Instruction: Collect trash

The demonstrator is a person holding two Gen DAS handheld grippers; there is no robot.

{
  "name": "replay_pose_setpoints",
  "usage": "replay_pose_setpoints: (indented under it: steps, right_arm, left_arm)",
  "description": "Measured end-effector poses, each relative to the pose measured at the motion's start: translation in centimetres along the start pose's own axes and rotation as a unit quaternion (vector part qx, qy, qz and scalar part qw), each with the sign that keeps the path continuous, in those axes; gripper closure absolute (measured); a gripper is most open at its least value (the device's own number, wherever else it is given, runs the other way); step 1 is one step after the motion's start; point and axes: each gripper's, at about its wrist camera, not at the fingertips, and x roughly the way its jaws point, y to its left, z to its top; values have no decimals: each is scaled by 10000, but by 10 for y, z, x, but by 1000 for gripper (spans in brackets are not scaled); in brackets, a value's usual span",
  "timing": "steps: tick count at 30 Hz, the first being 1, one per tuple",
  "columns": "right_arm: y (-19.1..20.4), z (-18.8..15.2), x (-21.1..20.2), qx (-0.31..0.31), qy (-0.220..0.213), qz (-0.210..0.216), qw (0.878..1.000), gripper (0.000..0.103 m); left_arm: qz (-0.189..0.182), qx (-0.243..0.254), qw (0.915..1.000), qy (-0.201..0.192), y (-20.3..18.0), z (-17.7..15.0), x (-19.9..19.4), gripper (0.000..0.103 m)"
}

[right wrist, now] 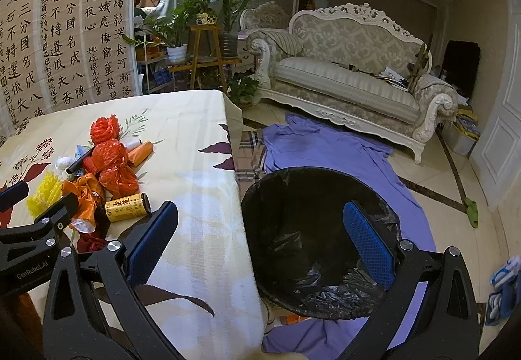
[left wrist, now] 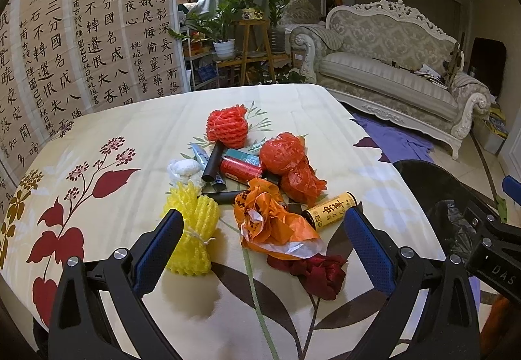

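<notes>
Your table wears a matt cotton-like tablecloth [left wrist: 107,138] printed with leaves, and on it lie a spongy yellow foam net [left wrist: 190,229], a red foam net [left wrist: 227,125] and thin, crinkled, glossy orange plastic bags [left wrist: 270,223]. The yellow can [left wrist: 329,210] looks paper-labelled and smooth, the dark red ribbon [left wrist: 320,273] satiny. Beside the table you have a bin [right wrist: 312,229] lined with shiny, wrinkled black plastic film.

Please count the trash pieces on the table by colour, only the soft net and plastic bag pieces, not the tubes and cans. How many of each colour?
Red-orange foam net: 1
Yellow foam net: 1
Red-orange plastic bags: 2
Orange printed bag: 1
Dark red bundle: 1
White wad: 1
Total: 7
</notes>
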Motion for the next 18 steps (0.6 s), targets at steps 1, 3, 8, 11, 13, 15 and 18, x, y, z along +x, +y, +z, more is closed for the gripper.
replay_pose_setpoints:
  steps: [1, 3, 8, 11, 13, 15, 18]
  right_arm:
    - [0, 0, 0, 3, 0, -1, 10000, 4]
    - [-1, 0, 0, 17, 5, -5, 10000, 4]
    - [-3, 1, 0, 43, 14, -21, 10000, 4]
    - [-5, 0, 0, 51, 19, -21, 10000, 4]
    - [-5, 0, 1, 59, 20, -23, 10000, 4]
    - [-6, 0, 1, 69, 26, -20, 10000, 4]
    - [-6, 0, 1, 66, 24, -27, 10000, 4]
  left_arm:
    - [-2, 6, 10000, -3, -1, 0, 0, 7]
    - [-10, 17, 10000, -2, -1, 1, 0, 7]
    - [-28, 37, 10000, 2, -3, 2, 0, 7]
    - [-41, 49, 10000, 10, -4, 2, 0, 7]
    - [-46, 54, 10000, 15, -4, 2, -1, 7]
    - [-47, 52, 10000, 15, -4, 2, -1, 7]
    - [-57, 63, 10000, 21, -5, 2, -1, 7]
